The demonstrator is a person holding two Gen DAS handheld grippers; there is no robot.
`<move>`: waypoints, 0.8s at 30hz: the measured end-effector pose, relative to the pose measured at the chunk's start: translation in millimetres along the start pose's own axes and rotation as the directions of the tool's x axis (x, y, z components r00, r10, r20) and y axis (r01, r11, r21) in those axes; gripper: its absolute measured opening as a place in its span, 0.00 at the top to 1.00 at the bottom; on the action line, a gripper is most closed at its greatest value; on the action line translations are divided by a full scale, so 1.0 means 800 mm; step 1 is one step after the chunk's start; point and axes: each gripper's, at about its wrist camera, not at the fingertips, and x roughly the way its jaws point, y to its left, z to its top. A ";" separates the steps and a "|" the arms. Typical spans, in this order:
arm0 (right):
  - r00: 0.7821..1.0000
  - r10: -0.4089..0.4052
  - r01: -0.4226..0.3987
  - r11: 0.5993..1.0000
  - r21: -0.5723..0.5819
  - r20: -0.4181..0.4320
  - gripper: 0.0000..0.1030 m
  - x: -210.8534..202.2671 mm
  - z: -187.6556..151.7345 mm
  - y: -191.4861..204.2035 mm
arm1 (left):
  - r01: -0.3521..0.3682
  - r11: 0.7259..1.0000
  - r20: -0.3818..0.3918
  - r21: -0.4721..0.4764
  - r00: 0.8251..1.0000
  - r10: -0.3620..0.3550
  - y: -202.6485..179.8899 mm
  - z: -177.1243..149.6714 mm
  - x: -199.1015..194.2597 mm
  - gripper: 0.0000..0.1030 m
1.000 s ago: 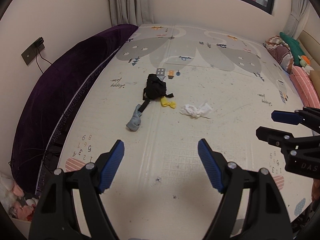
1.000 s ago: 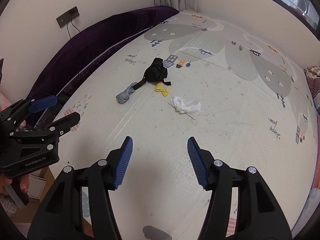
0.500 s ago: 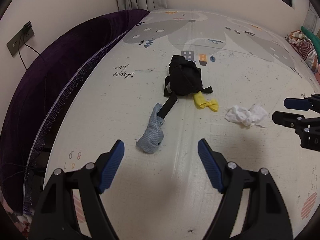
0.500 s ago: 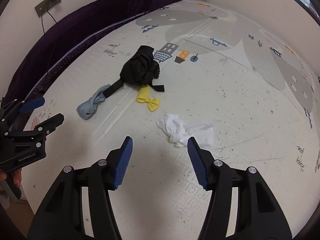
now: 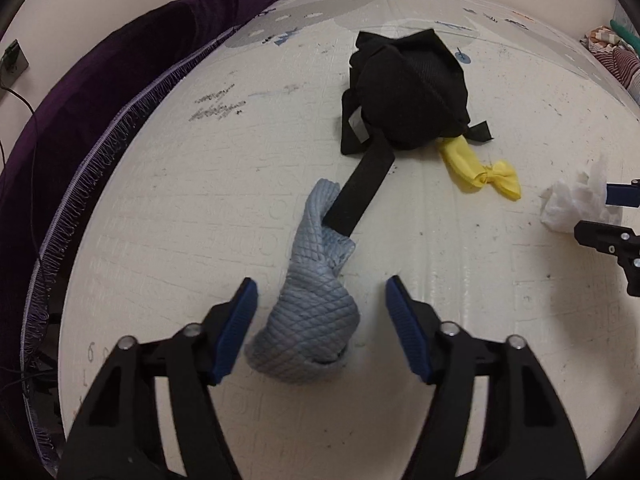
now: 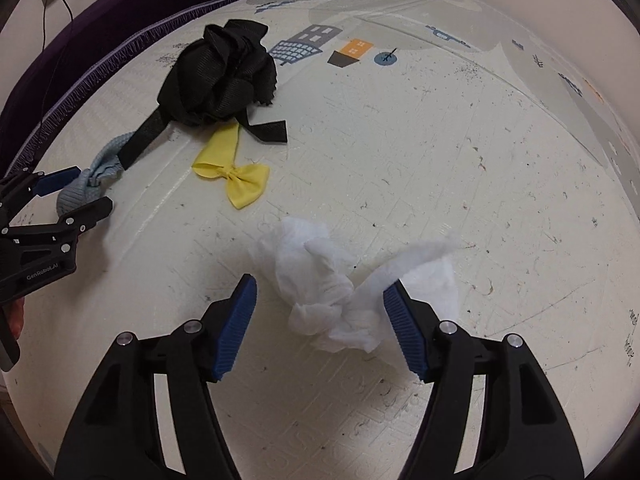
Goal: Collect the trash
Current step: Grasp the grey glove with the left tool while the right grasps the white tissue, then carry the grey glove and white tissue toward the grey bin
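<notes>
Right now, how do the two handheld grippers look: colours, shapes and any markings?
Both the left gripper and right gripper have black angular frames with silver screws and ribbed blue pads. In the right wrist view, the left gripper's side bears white lettering, apparently "GenRobot.AI".

Bare play mat (image 6: 460, 152) wide open right of white tissue (image 6: 340, 280). Leftward crowded: yellow bow (image 6: 236, 176), black strapped bundle (image 6: 220, 76), grey cloth (image 5: 316, 312), purple cushion (image 5: 92, 96) along the edge.

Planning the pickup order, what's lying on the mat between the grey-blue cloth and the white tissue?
The yellow bow-shaped scrap, seen in the right wrist view between grey-blue cloth and white tissue.
</notes>
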 end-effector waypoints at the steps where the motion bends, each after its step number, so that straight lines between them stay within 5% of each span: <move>1: 1.000 0.000 0.000 1.000 0.000 -0.008 0.38 0.005 -0.001 -0.001 | 0.019 1.000 0.003 -0.013 1.000 -0.019 0.001 -0.001 0.001 0.51; 3: 1.000 -0.001 0.001 1.000 0.005 -0.020 0.45 0.011 -0.003 -0.004 | 0.056 0.998 0.005 -0.010 0.998 -0.056 -0.001 -0.002 0.000 0.64; 4: 1.000 -0.011 0.011 1.000 0.006 -0.011 0.61 0.010 -0.002 -0.005 | 0.050 0.999 0.007 0.000 0.999 -0.050 -0.005 -0.002 -0.001 0.67; 6: 1.000 0.003 -0.003 1.000 0.012 -0.013 0.72 0.007 0.001 -0.008 | 0.042 0.999 0.008 0.018 0.999 -0.042 -0.011 -0.003 -0.004 0.70; 14: 0.999 0.045 -0.046 0.999 0.004 0.019 0.73 -0.039 0.004 0.012 | 0.073 0.997 0.007 -0.007 0.997 -0.073 -0.020 -0.011 -0.034 0.72; 24: 0.996 0.086 -0.087 0.996 0.023 0.027 0.73 -0.121 -0.011 0.044 | 0.102 0.995 0.047 -0.014 0.994 -0.101 -0.030 -0.035 -0.155 0.72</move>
